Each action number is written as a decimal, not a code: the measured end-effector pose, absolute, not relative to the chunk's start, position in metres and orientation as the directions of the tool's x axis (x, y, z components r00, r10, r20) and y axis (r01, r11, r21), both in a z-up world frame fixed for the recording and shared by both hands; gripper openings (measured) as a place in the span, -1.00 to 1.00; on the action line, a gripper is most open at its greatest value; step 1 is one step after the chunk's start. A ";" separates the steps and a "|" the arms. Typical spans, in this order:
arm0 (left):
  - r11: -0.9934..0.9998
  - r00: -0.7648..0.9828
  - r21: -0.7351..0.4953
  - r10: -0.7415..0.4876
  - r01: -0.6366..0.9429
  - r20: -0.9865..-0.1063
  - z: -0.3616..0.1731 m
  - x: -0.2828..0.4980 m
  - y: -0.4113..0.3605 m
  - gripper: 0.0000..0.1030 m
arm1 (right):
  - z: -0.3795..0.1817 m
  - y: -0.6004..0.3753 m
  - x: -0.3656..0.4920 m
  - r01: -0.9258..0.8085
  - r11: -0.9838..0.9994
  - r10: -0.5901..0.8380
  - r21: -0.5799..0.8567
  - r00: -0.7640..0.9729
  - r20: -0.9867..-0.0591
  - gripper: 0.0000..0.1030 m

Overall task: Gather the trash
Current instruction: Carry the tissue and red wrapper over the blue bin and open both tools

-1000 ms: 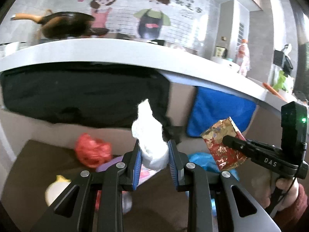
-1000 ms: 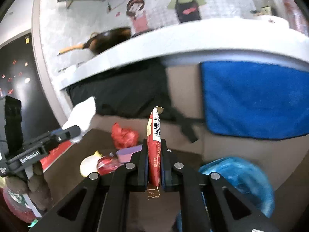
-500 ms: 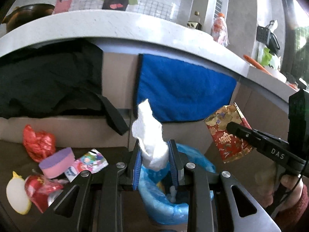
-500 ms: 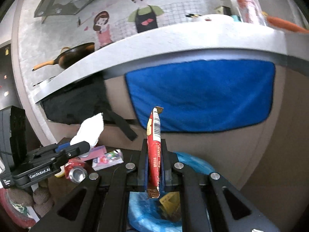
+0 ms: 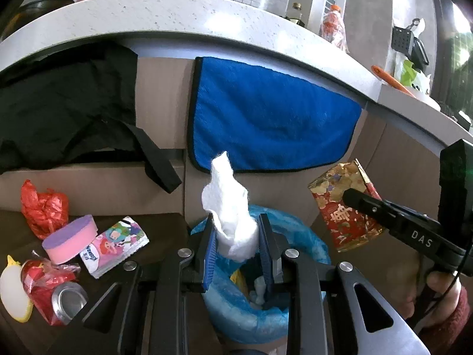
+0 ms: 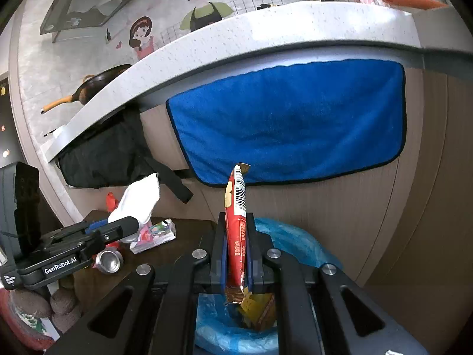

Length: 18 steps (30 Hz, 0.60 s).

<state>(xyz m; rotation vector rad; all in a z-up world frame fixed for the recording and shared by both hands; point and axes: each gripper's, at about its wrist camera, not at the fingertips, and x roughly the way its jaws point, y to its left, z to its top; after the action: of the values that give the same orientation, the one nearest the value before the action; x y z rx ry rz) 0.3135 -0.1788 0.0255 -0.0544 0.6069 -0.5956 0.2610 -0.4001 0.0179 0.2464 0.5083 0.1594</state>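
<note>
The left gripper [image 5: 239, 247] has its blue-padded fingers [image 5: 210, 254] partly closed on a crumpled white tissue [image 5: 229, 207], which stands up out of the grip. Directly below and beyond it sits a trash bin lined with a blue plastic bag [image 5: 301, 236]; some yellow and white scraps already lie inside.

The right gripper [image 6: 236, 254] has its fingers pressed fully together on a flat red snack wrapper [image 6: 235, 222], seen edge-on with a barcode near its top. From the left wrist view the same wrapper [image 5: 346, 204] shows its red and gold printed face, held out to the right of the bin. In the right wrist view the wrapper's lower end hangs over the bin's opening [image 6: 230, 328].

On the low dark surface [image 5: 165, 227] left of the bin lie a red plastic bag [image 5: 44, 210], a pink and purple sponge [image 5: 69, 239], a small cartoon-printed tissue pack [image 5: 115, 245], a crushed red can [image 5: 56, 295], and a white and yellow object [image 5: 13, 295] that may be another sponge.

Behind, a blue towel [image 5: 272, 124] hangs from the edge of the pale speckled counter [image 5: 177, 14], with black fabric [image 5: 65, 103] beside it. A dark pan [image 6: 97, 84] rests on the counter.
</note>
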 end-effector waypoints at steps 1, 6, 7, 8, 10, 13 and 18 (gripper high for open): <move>0.831 0.657 -0.219 -0.543 0.512 -0.523 0.024 0.314 -0.180 -0.48 | 0.017 -0.400 0.262 -0.089 0.958 0.212 0.274 0.861 -0.462 -0.83; 0.830 0.646 -0.224 -0.542 0.511 -0.537 0.012 0.319 -0.184 -0.48 | 0.009 -0.398 0.266 -0.088 0.959 0.212 0.271 0.856 -0.471 -0.83; 0.830 0.642 -0.226 -0.542 0.510 -0.543 0.009 0.320 -0.185 -0.48 | 0.005 -0.398 0.267 -0.085 0.959 0.211 0.272 0.853 -0.476 -0.83; 0.829 0.636 -0.229 -0.543 0.511 -0.549 0.006 0.322 -0.186 -0.48 | 0.002 -0.398 0.268 -0.084 0.958 0.213 0.275 0.851 -0.480 -0.83; 0.827 0.628 -0.234 -0.545 0.511 -0.556 -0.001 0.324 -0.189 -0.48 | -0.004 -0.400 0.273 -0.082 0.956 0.218 0.283 0.844 -0.490 -0.83; 0.825 0.617 -0.234 -0.546 0.514 -0.567 -0.010 0.327 -0.193 -0.48 | -0.013 -0.403 0.278 -0.074 0.954 0.219 0.291 0.835 -0.505 -0.83; 0.817 0.573 -0.264 -0.555 0.513 -0.603 -0.026 0.337 -0.199 -0.48 | -0.027 -0.408 0.286 -0.058 0.948 0.224 0.313 0.821 -0.525 -0.83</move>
<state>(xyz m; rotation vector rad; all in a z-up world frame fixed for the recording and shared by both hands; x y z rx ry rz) 0.3368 -0.1994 -0.0261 -0.0625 0.7280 -0.6262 0.2860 -0.4081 -0.0269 0.2910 0.5899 0.1522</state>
